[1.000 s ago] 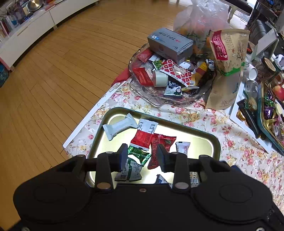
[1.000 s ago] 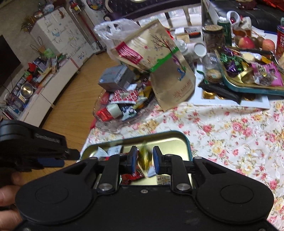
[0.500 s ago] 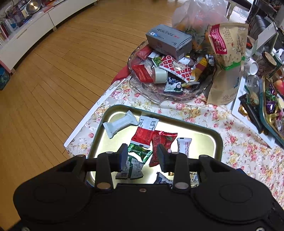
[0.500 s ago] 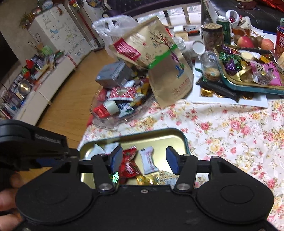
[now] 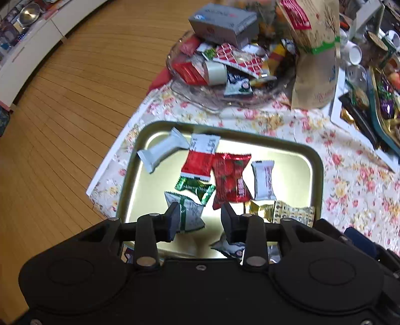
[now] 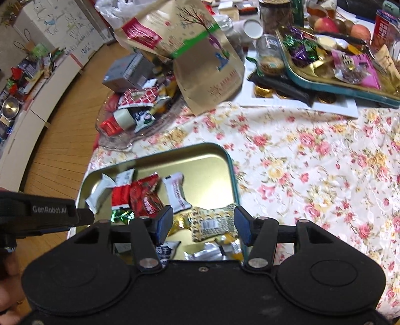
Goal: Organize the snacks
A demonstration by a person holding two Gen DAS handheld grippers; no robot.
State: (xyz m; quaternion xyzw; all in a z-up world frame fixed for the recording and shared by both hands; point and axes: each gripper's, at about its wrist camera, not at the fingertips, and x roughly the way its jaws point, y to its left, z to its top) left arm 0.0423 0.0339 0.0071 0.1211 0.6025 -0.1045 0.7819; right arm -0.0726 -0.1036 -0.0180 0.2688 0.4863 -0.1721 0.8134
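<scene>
A gold metal tray (image 5: pixel 317 170) (image 6: pixel 231 170) lies on the flowered tablecloth with several wrapped snacks in it. Among them are a white bar (image 5: pixel 162 152), a red-and-white packet (image 5: pixel 200 160), a red strawberry packet (image 5: pixel 231 177), a white candy (image 5: pixel 262 183) and a green candy (image 5: pixel 195 188). My left gripper (image 5: pixel 200 217) is open above the tray, over a white-and-green packet (image 5: pixel 186 215), holding nothing. My right gripper (image 6: pixel 203 222) is open above a gold candy (image 6: pixel 181 223) and a yellow patterned packet (image 6: pixel 212 222), gripping neither.
Behind the tray stand a glass bowl (image 5: pixel 197 100) heaped with snacks, a grey box (image 5: pixel 222 23) and a brown paper bag (image 6: pixel 200 62). A teal tray of sweets (image 6: pixel 325 85) is at the far right. The table edge and wooden floor lie left. A hand (image 6: pixel 7 275) holds the left gripper body (image 6: pixel 45 215).
My right gripper has opened and let go of the gold candy, which now lies in the tray. Both grippers have come down closer to the tray.
</scene>
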